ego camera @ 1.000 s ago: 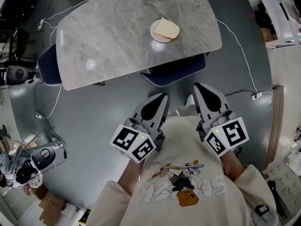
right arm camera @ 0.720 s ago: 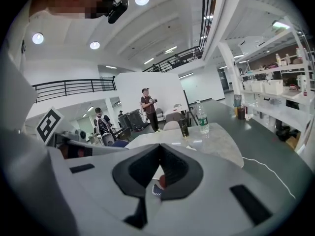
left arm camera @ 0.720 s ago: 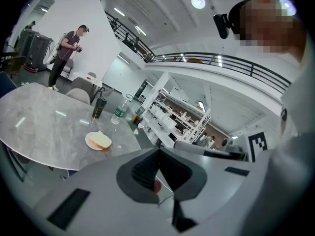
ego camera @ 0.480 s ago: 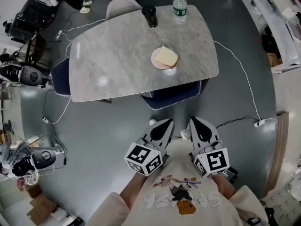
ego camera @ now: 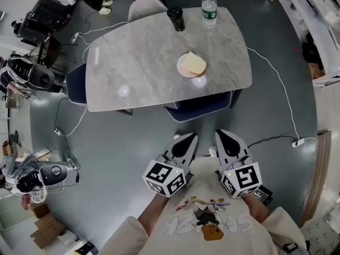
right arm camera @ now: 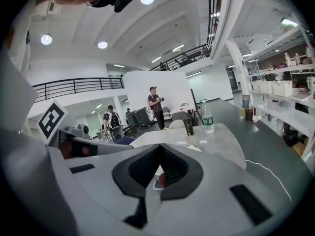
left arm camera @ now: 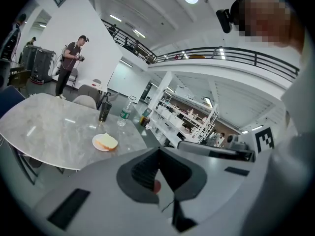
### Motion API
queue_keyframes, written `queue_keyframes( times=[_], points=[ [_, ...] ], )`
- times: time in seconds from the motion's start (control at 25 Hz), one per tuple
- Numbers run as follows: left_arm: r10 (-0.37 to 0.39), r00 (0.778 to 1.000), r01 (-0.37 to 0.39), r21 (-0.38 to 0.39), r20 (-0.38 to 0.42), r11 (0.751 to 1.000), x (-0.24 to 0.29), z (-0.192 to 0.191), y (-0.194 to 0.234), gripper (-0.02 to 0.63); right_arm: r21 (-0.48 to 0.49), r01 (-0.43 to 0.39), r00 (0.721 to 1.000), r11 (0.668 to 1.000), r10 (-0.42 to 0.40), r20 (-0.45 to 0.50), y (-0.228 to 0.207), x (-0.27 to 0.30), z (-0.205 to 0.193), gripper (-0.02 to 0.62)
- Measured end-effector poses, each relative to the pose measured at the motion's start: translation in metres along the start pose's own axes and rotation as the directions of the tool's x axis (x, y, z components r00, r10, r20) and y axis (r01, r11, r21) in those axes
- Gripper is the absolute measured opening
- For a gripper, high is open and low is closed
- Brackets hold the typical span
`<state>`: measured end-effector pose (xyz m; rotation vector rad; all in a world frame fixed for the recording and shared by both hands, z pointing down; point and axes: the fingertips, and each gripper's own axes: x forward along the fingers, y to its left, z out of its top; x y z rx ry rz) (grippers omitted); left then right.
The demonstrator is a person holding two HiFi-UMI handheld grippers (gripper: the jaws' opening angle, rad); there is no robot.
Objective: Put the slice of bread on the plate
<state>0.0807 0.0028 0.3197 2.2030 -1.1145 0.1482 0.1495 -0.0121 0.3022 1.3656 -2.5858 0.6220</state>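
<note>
On the table [ego camera: 138, 62] the slice of bread [ego camera: 195, 64] already sits on the plate [ego camera: 181, 69], task seemingly finished; left gripper [ego camera: 187, 140] and right gripper [ego camera: 223, 137] hover empty, jaws together, needing no further move.

Nothing is reading clearly anywhere: the cartoon print on the person's shirt [ego camera: 204, 219], at six o'clock in the head view, is carrying a line of block letters, but they are lying upside down and too small to spell out. The green label on the water bottle [ego camera: 209, 5], at the twelve o'clock edge of the table [ego camera: 138, 73], is showing print too fine to read. The cube [ego camera: 166, 178] on the left gripper [ego camera: 188, 138] and the cube [ego camera: 241, 179] on the right gripper [ego camera: 222, 136] are showing only black-and-white square marker patterns.
</note>
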Motion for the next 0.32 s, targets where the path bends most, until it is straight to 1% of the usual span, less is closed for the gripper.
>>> queue_keyframes(
  times=[0.2,0.32],
  points=[
    [0.009,1.0,-0.009,0.002,-0.002,1.0,0.007,0.004,-0.004,0.0,0.012,-0.015,1.0,1.0,0.015,-0.01,-0.009,0.002,0.004,0.006],
    [0.016,1.0,-0.016,-0.001,0.005,1.0,0.016,0.008,-0.007,0.0,0.001,-0.027,0.999,1.0,0.027,-0.016,-0.017,0.004,0.008,0.005]
  ],
)
